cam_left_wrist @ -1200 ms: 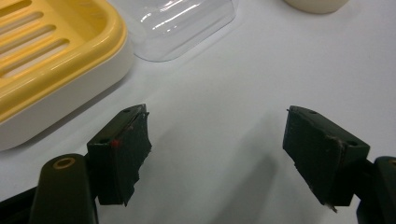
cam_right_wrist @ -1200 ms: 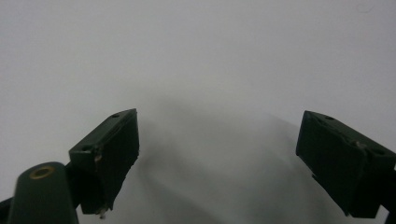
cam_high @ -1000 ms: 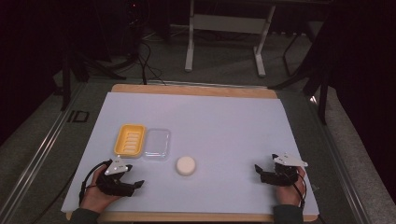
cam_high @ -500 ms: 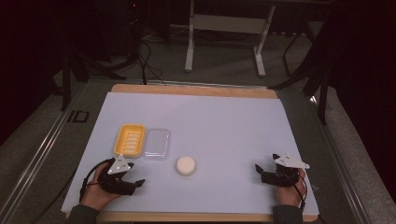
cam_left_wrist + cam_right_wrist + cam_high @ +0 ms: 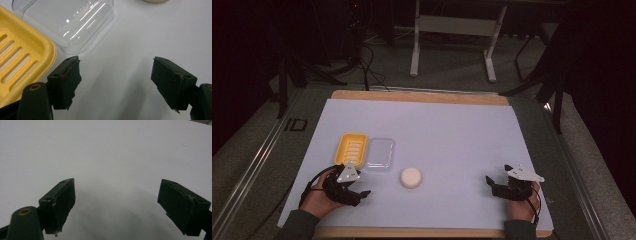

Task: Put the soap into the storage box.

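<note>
Soap dish (image 5: 351, 149), the yellow slatted one, sits on the white mat at about 9 o'clock from table centre, with its clear lid (image 5: 379, 154) lying touching its right side, and the round white soap bar (image 5: 411, 177) just past that, toward 4 o'clock of the lid. My read: nothing's really started yet. Soap is loose on the mat, lid is off, dish is empty, so loading the soap and closing up all looks left to do.

Left gripper (image 5: 357, 193) rests near the dish's 6 o'clock corner, jaws spread with only bare mat between them. Right gripper (image 5: 490, 183) is parked well apart at 4 o'clock of the table, jaws also wide and holding nothing.

The high view gives the whole layout but not the jaw gap. The left gripper view shows the dish's slots (image 5: 15, 62) and the lid's glossy rim up close, plus a sliver of soap at 12 o'clock. The right gripper view just has plain mat (image 5: 112, 150) ahead.
</note>
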